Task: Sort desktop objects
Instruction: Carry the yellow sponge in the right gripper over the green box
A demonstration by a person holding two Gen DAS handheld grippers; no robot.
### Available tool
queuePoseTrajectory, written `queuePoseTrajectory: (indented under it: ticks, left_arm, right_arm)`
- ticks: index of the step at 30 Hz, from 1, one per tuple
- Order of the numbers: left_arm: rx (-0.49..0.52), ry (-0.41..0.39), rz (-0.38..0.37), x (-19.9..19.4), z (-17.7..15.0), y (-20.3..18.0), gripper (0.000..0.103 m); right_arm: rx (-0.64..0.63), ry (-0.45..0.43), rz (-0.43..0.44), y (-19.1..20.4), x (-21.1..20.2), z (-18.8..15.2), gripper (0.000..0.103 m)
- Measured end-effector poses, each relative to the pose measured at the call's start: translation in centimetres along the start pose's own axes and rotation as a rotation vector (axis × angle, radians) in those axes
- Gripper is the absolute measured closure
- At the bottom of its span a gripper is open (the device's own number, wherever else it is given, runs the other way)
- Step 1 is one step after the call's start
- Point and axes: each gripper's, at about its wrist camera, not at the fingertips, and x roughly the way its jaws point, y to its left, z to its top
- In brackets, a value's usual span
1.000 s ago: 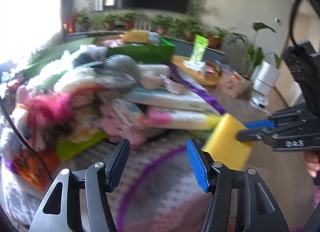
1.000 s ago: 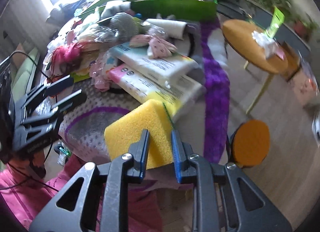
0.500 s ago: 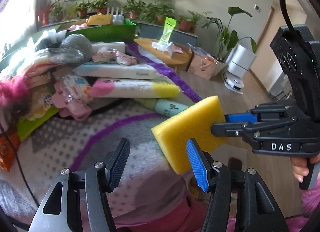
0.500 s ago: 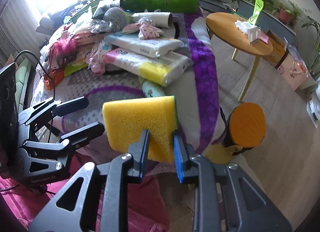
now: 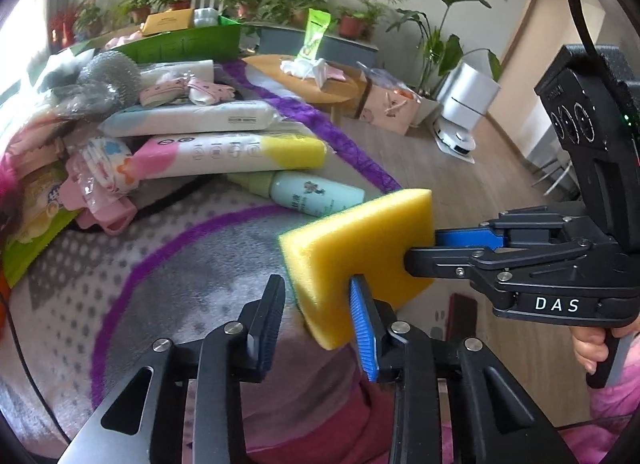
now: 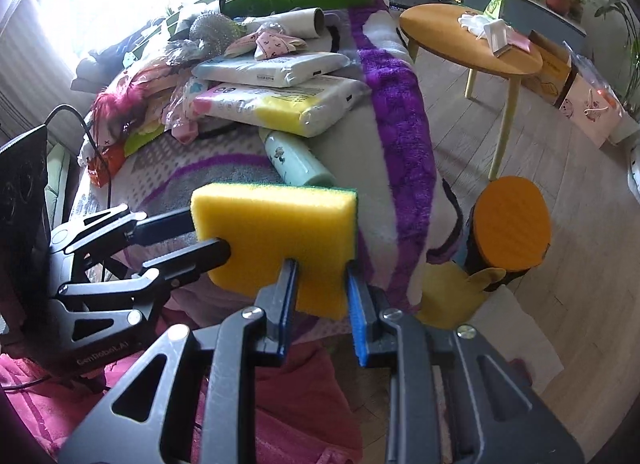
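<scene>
A yellow sponge (image 5: 360, 240) with a green scouring side is held in the air over the near edge of the blanket. My right gripper (image 6: 320, 264) is shut on the sponge (image 6: 272, 224), its pads pressing the lower edge. In the left wrist view the right gripper (image 5: 420, 248) reaches in from the right. My left gripper (image 5: 316, 280) is closing its jaws on the sponge's other end, one pad against each face. Seen from the right wrist, the left gripper (image 6: 208, 236) pinches the sponge's left edge and dents the foam.
A pale green bottle (image 6: 296, 160) lies on the grey and purple blanket (image 5: 160, 264) just beyond the sponge. Behind it are stacked wipe packs (image 5: 228, 152), a steel scourer (image 5: 108, 72) and a green box (image 5: 188, 44). A round wooden table (image 6: 472, 44) and an orange stool (image 6: 512, 224) stand to the right.
The left jaws went from wide apart to closed on the sponge. The right gripper carried the sponge in between the left fingers. Both views tipped downward, closer to the blanket's edge.
</scene>
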Motion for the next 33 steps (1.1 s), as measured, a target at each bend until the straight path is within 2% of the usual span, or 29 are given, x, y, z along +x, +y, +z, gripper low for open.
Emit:
queuePoseTrajectory:
  ticks: [3,11,15,22,27,33]
  left_arm:
    - [-0.004,0.024,-0.021,0.6,0.0,-0.2,0.069]
    - [0.047,0.014,0.015,0.2,0.1,-1.1,0.069]
    - [0.086,-0.037,0.048,-1.3,0.5,-1.8,0.069]
    - [0.094,-0.128,0.092,-4.1,1.5,-1.5,0.069]
    - [0.089,-0.190,0.142,-5.4,2.9,-0.5,0.069]
    - [0.109,-0.259,0.187,-7.1,4.9,0.6,0.069]
  right_arm:
    - [-0.011,-0.006,0.000,0.1,0.1,-0.2,0.077]
    - [-0.026,-0.024,0.012,-0.1,0.2,-0.6,0.077]
    - [-0.039,-0.040,0.020,0.6,-0.7,-0.8,0.077]
    - [-0.082,-0.115,0.051,2.1,-3.1,-0.1,0.073]
    - [-0.090,-0.216,0.101,3.0,-3.9,1.7,0.073]
    - [-0.132,-0.269,0.110,4.1,-4.6,4.2,0.073]
